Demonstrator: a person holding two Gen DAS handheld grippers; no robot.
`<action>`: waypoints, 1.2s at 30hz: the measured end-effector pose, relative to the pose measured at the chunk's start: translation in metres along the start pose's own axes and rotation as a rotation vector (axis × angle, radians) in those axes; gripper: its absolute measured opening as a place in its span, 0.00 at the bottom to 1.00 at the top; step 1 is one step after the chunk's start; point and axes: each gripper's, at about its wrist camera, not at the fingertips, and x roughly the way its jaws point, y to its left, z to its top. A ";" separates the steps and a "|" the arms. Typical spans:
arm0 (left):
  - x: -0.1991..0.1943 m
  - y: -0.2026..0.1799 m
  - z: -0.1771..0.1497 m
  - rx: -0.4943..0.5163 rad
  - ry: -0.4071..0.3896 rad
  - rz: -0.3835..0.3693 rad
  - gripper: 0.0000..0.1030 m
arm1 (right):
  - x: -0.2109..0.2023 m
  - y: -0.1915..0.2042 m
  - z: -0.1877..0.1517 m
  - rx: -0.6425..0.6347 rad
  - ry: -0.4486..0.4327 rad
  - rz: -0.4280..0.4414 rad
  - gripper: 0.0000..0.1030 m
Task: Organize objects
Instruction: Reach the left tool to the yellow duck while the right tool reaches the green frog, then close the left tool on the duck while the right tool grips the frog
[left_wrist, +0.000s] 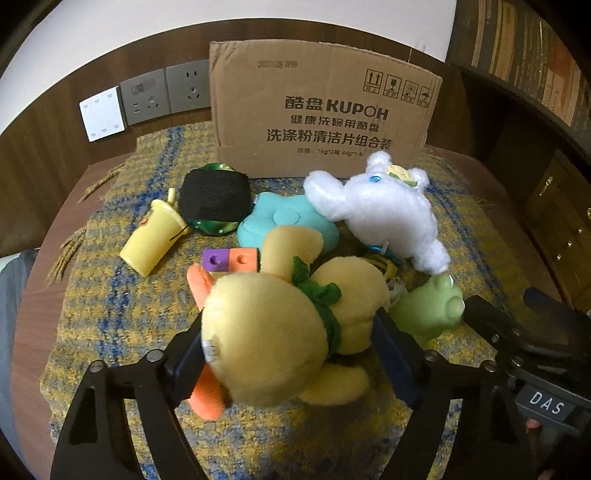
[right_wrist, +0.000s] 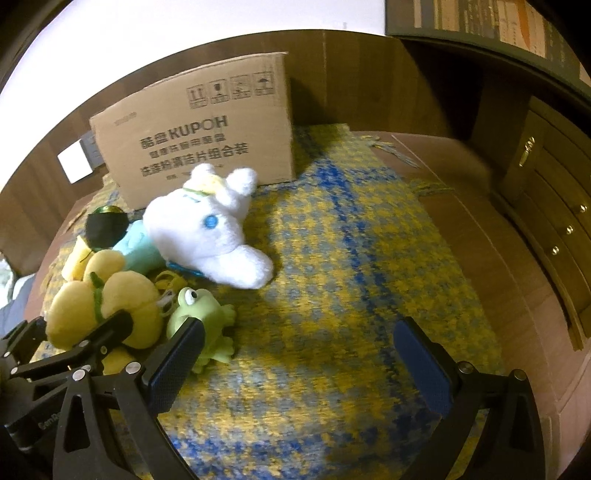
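Observation:
My left gripper (left_wrist: 291, 354) is shut on a yellow plush duck (left_wrist: 280, 325) with a green scarf, just over the yellow-blue mat (left_wrist: 110, 302). The duck also shows in the right wrist view (right_wrist: 107, 306). A green frog toy (left_wrist: 432, 306) lies right of it, next to my right gripper's left finger (right_wrist: 177, 365). My right gripper (right_wrist: 306, 354) is open and empty over the mat. A white plush (left_wrist: 388, 210), a teal plush (left_wrist: 284, 221), a yellow toy cup (left_wrist: 155, 236), purple-orange blocks (left_wrist: 229, 260) and a black-green pad (left_wrist: 214, 201) lie behind.
A cardboard box (left_wrist: 321, 107) stands at the back of the mat, also in the right wrist view (right_wrist: 199, 144). Wall sockets (left_wrist: 162, 94) are behind on the left. A wooden cabinet with drawers (right_wrist: 546, 206) stands right of the table.

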 end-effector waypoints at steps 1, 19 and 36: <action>-0.001 0.002 -0.001 -0.002 -0.001 -0.002 0.75 | -0.001 0.002 0.000 -0.005 -0.004 0.004 0.99; -0.016 0.024 -0.013 -0.054 -0.022 -0.029 0.48 | -0.001 0.033 -0.007 -0.067 0.003 0.105 0.99; -0.027 0.035 -0.020 -0.072 -0.037 0.024 0.47 | 0.013 0.053 -0.013 -0.082 0.054 0.182 0.52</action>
